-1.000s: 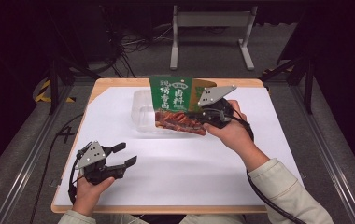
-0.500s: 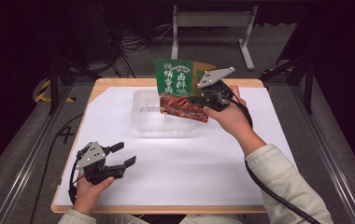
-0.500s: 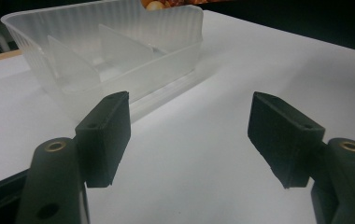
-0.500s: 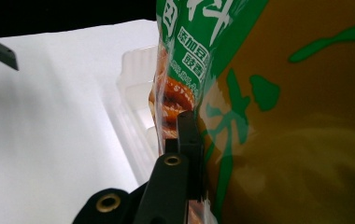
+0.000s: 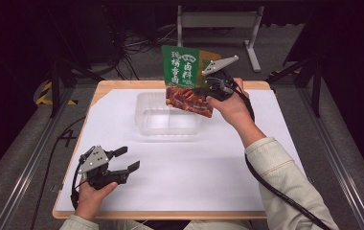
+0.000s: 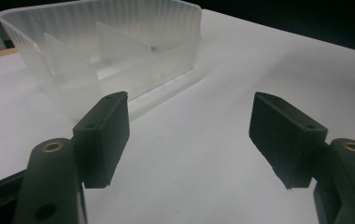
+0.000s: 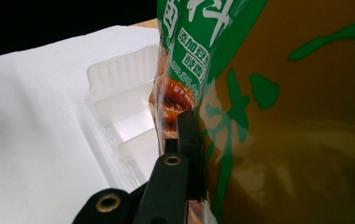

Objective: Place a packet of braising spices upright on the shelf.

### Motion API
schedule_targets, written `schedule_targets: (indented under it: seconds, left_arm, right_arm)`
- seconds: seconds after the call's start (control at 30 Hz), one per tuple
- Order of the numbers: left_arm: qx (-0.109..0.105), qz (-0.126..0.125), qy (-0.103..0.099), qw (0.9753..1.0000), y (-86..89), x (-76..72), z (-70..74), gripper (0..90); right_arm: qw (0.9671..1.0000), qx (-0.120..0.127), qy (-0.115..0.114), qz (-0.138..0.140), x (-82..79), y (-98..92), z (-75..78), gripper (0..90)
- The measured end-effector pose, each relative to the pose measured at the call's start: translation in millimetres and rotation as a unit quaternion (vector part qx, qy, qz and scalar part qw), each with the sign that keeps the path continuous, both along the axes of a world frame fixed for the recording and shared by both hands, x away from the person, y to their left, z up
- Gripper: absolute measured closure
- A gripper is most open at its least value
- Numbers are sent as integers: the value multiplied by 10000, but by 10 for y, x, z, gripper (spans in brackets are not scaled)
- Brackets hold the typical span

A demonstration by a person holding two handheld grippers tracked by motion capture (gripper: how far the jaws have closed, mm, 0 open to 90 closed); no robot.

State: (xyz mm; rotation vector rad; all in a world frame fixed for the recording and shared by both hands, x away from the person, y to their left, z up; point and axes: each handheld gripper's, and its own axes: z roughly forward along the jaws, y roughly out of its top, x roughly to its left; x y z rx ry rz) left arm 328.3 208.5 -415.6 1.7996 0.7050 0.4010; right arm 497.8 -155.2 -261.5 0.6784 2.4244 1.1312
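Observation:
A green snack packet [image 5: 182, 79] with a red food picture hangs upright in the air above the far right of a clear plastic tray [image 5: 146, 122]. My right gripper [image 5: 204, 93] is shut on the packet's lower right edge. In the right gripper view the packet [image 7: 241, 93] fills the right side, pinched in the jaws, with the tray [image 7: 119, 121] below it. My left gripper [image 5: 128, 159] rests open near the table's front left corner, nothing between its fingers. The left gripper view shows the divided tray [image 6: 105, 60] ahead, its compartments bare.
White paper [image 5: 194, 163] covers the wooden table [image 5: 122, 85]. A metal stand [image 5: 218, 19] and cables lie on the floor beyond the far edge. Metal rails run along both sides of the table.
My right gripper has lifted the packet up and tilted it upright above the tray. The left gripper has stayed put.

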Motion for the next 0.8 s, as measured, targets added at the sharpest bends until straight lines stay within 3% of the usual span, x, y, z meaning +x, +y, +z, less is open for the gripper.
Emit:
schedule_targets:
  seconds: [0.4, 0.8]
  left_arm:
    - [40, -71, 14, 10000, -17, -7, -5, 300]
    - [69, -85, -23, 9999, -19, -2, -5, 302]
  right_arm:
    - [9977, 325, 311, -508, 151, -16, -21, 894]
    - [9952, 330, 222, -899, 138, 88, -30, 894]
